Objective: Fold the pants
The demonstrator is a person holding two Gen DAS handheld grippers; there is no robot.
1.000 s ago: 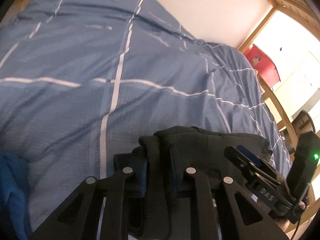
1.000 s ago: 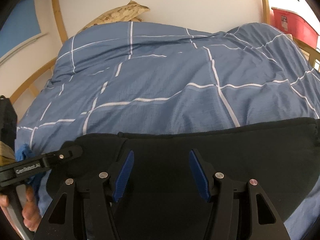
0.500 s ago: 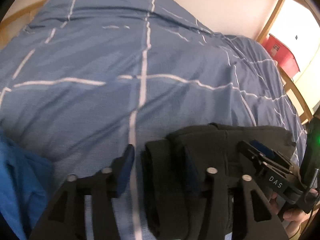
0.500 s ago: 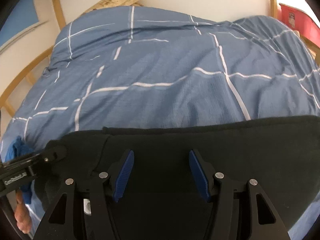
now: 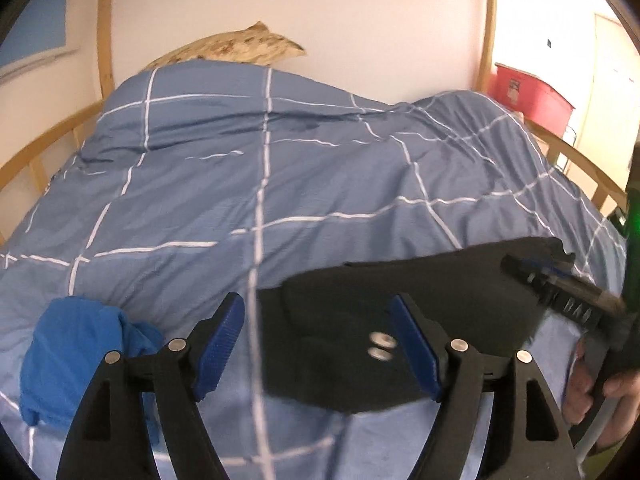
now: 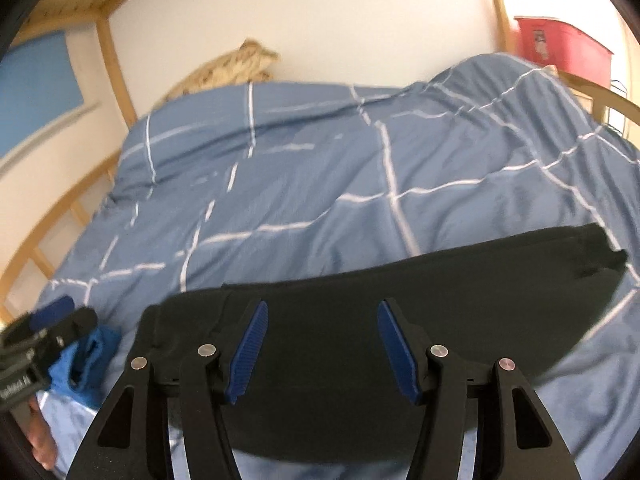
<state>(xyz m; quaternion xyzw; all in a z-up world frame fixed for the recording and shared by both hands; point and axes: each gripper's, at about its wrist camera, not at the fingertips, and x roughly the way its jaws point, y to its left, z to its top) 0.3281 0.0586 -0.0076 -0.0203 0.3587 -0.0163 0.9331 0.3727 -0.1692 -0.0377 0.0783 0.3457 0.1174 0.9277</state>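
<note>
Our left gripper (image 5: 318, 342) has just been spreading its blue-padded fingers (image 5: 218, 342), and they now stand wide apart, holding nothing: the left pad hangs over the bedding and the right pad over the near left end of the folded black fabric pants (image 5: 404, 312), neither one pressing the cloth. Our right gripper (image 6: 322, 350) holds its own ribbed blue fingers (image 6: 248, 350) partly apart above the middle of the same pants, with dark fabric showing in the gap but not pinched, so this hand grips nothing either. The pants lie as a long, flat, dark bundle across the near part of the bed, on the blue quilt with thin white grid lines (image 5: 280, 168), with two small metal snaps (image 5: 380, 346) showing on the cloth near the left gripper. Just beside the left end of the pants sits a crumpled bright blue garment (image 5: 80, 354). At the far end of the quilt a mottled tan pillow (image 5: 240, 46) leans against the pale wall, the light wooden bed frame (image 5: 106, 40) rises on either side, and a red plastic bin (image 5: 532, 94) stands beyond the right rail.
</note>
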